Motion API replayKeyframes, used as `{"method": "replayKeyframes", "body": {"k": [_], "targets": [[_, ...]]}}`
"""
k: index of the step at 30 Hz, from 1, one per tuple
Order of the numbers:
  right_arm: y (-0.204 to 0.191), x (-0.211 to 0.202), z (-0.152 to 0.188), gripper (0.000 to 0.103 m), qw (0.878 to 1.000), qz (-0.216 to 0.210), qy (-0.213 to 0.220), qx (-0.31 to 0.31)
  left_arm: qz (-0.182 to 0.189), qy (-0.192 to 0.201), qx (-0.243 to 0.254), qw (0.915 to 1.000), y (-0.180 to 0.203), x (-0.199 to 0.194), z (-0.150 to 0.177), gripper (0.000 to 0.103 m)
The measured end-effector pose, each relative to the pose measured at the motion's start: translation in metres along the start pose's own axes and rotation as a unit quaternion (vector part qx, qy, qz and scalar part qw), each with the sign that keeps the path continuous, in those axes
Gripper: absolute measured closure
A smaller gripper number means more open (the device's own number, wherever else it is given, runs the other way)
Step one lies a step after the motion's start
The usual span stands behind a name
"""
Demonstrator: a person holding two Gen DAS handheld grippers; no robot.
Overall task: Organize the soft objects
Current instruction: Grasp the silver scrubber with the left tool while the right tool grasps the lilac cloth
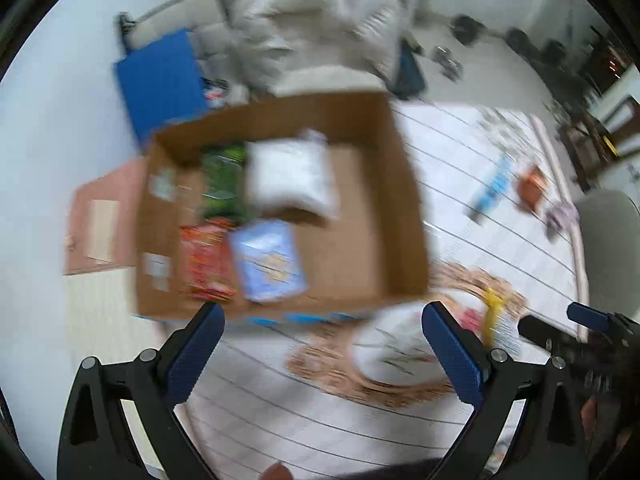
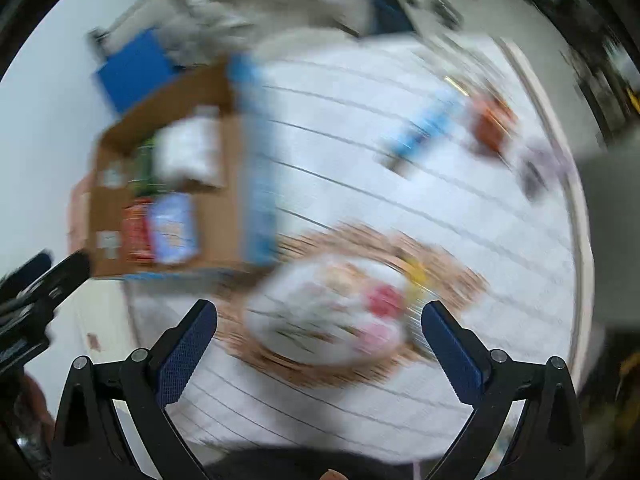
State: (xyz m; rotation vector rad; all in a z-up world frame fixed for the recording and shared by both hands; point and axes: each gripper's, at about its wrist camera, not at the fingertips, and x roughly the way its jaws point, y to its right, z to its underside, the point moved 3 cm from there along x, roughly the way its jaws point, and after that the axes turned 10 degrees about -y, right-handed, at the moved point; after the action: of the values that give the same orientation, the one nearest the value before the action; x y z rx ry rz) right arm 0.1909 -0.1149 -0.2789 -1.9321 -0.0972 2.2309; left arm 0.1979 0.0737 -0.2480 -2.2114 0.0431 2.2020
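A cardboard box stands on a white striped mat; it also shows in the right wrist view. It holds a white pillow, a green pack, a red pack and a light blue pack. My left gripper is open and empty, above the box's near edge. My right gripper is open and empty, above a white floral cushion on a brown patterned cloth. Both views are blurred.
A blue pack, an orange-brown item and a purple item lie on the mat at the far right. A blue board and a pale heap of bedding stand behind the box.
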Motion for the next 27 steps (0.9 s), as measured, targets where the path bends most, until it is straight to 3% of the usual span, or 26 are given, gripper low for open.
{"method": "replayKeyframes", "body": {"k": [4,7,10,14,16,18,23,25,27], "targets": [[0.124,0.016,0.012,0.0,0.993,0.005,-0.034,0.111,0.071,-0.083,0.034,0.9934,0.086,0.056,0.012,0.002],[0.186,0.019,0.011,0.0,0.987,0.003,-0.037,0.159,0.114,-0.155,0.036,0.9806,0.141,0.111,0.018,0.002],[0.233,0.022,-0.001,0.0,0.98,-0.019,-0.032,0.194,0.143,-0.215,0.004,0.966,0.179,0.161,0.024,0.002],[0.28,0.027,-0.034,0.0,0.968,-0.06,-0.024,0.243,0.148,-0.269,-0.033,0.951,0.209,0.206,0.029,0.007],[0.302,0.029,-0.056,0.0,0.96,-0.082,-0.016,0.269,0.145,-0.283,-0.044,0.947,0.219,0.219,0.029,0.017],[0.318,0.032,-0.076,0.0,0.953,-0.096,-0.009,0.288,0.135,-0.285,-0.049,0.9478,0.224,0.224,0.026,0.017],[0.336,0.049,-0.136,0.0,0.945,-0.099,-0.017,0.312,0.084,-0.271,-0.033,0.9585,0.236,0.224,0.017,0.033],[0.336,0.06,-0.152,0.001,0.942,-0.104,-0.027,0.318,0.061,-0.26,-0.017,0.9634,0.238,0.222,0.016,0.049],[0.335,0.07,-0.165,0.004,0.942,-0.101,-0.038,0.317,0.053,-0.254,-0.002,0.9658,0.24,0.22,0.013,0.052]]}}
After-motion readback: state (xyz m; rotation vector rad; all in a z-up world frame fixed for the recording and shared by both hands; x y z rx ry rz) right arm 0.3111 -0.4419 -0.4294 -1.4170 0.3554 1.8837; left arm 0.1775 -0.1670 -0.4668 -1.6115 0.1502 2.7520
